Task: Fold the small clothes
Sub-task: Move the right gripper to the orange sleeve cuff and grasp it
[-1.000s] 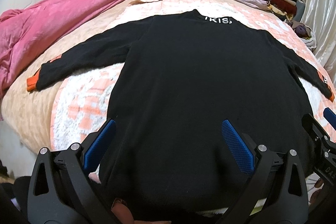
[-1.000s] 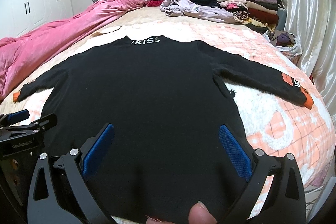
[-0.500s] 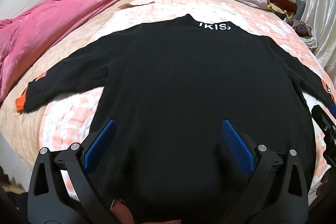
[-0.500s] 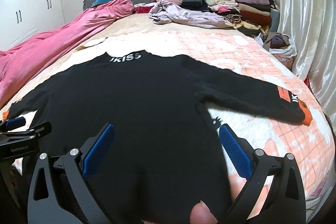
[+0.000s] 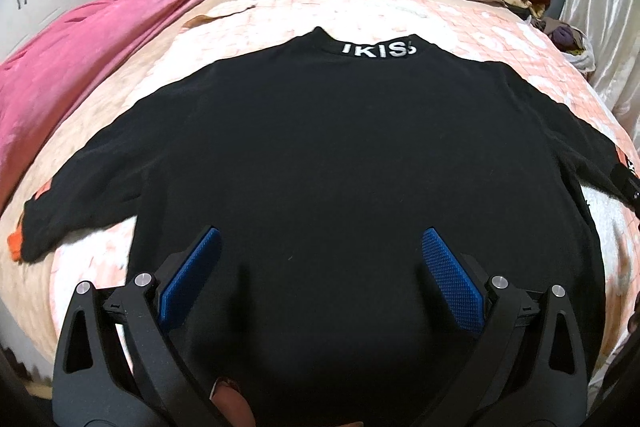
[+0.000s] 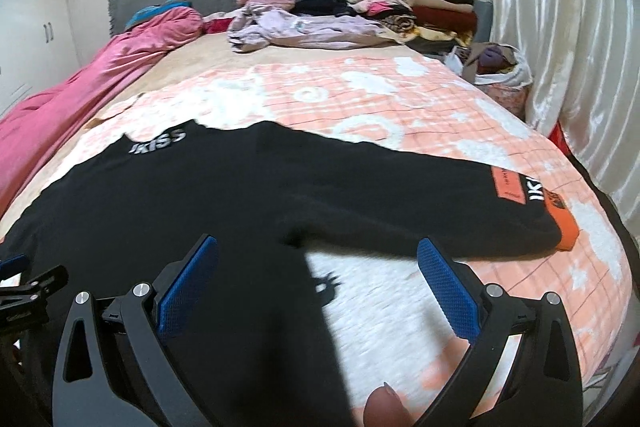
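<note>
Both the left gripper [image 5: 318,259] and the right gripper [image 6: 316,267] hang wide apart and empty over the sweater [image 5: 340,155], spread flat with sleeves out on the bed [image 6: 360,95], probably so folding can begin from the right sleeve [image 6: 440,195].

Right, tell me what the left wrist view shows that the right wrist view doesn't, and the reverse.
Only the left wrist view shows the sweater's left sleeve cuff, orange-tipped, and the whole sweater body. Only the right wrist view shows the right sleeve's orange patch and cuff, plus the white bag by the curtain. Both show the black sweater flat on the bed, its lettered collar, the pink duvet, the folded stack, and open jaws holding nothing.
</note>
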Action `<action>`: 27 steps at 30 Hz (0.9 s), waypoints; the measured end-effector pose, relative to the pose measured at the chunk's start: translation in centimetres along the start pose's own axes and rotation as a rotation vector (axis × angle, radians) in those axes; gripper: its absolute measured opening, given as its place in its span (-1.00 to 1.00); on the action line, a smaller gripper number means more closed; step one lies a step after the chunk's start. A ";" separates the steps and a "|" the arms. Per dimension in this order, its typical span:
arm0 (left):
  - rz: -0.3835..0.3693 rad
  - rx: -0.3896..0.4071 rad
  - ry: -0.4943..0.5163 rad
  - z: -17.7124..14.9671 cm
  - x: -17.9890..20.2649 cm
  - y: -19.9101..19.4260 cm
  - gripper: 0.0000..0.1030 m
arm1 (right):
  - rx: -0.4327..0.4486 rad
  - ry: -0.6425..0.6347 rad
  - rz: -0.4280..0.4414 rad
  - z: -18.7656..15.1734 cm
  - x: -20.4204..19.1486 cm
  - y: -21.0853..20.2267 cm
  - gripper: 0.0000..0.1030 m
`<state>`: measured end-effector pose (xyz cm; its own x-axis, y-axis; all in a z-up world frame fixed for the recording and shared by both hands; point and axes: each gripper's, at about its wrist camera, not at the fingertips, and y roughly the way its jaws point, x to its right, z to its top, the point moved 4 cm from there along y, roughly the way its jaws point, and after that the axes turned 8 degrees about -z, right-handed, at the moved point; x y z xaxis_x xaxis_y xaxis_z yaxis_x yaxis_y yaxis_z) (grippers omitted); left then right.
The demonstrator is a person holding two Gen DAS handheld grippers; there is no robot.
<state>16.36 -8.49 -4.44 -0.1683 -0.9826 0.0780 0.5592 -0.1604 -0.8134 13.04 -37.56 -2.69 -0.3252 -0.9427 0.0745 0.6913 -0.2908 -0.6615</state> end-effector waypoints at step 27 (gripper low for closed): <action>-0.045 0.008 0.102 4.9 4.7 6.0 0.84 | -0.079 0.177 -0.338 1.9 17.0 7.6 0.92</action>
<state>22.91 -14.56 -6.16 -0.2753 -0.9598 0.0547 0.5553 -0.2052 -0.8059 14.01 -56.11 -4.99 -0.6377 -0.7507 0.1725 0.4765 -0.5605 -0.6773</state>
